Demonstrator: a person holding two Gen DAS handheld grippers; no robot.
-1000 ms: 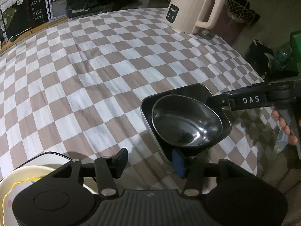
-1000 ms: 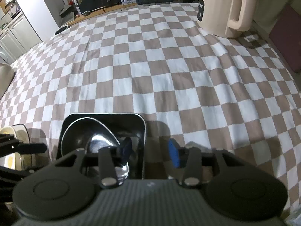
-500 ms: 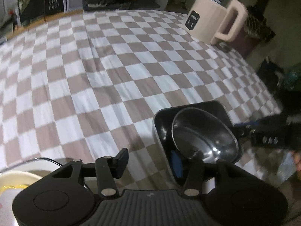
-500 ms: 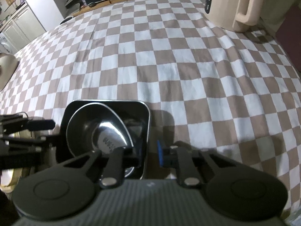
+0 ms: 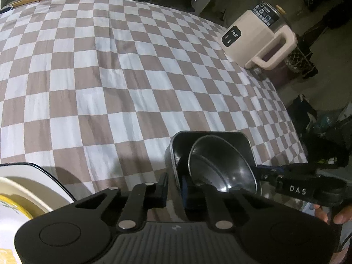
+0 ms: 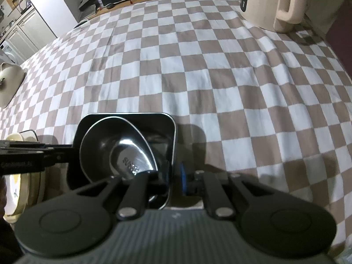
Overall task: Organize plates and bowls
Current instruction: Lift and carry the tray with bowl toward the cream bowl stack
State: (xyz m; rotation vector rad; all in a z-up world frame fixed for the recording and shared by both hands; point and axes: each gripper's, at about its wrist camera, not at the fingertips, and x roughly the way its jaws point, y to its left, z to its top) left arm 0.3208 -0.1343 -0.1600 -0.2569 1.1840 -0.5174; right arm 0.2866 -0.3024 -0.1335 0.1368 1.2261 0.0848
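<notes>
A black square dish (image 5: 209,133) (image 6: 132,115) rests on the checked cloth with a round steel bowl (image 5: 226,169) (image 6: 99,151) tilted inside it. My left gripper (image 5: 175,184) straddles the dish's left wall, its jaws closing with the pads pressed on that wall. It also enters the right wrist view as the left gripper (image 6: 70,154). The right gripper (image 6: 172,177) is clamped on the opposite wall, one finger inside the dish and the blue pad outside. From the left wrist view the right gripper (image 5: 266,173) shows at the dish's far side.
A stack of white plates (image 5: 22,187) (image 6: 19,187), one with yellow markings, lies just left of the dish. A cream electric jug (image 5: 253,41) (image 6: 270,4) stands at the far right corner. A cream pot (image 6: 8,83) sits at the left edge. The table's edge drops off right of the dish.
Both grippers went from open jaws to jaws shut on opposite walls of the square dish. The left one rolled and moved in closer; the right one stayed put.
</notes>
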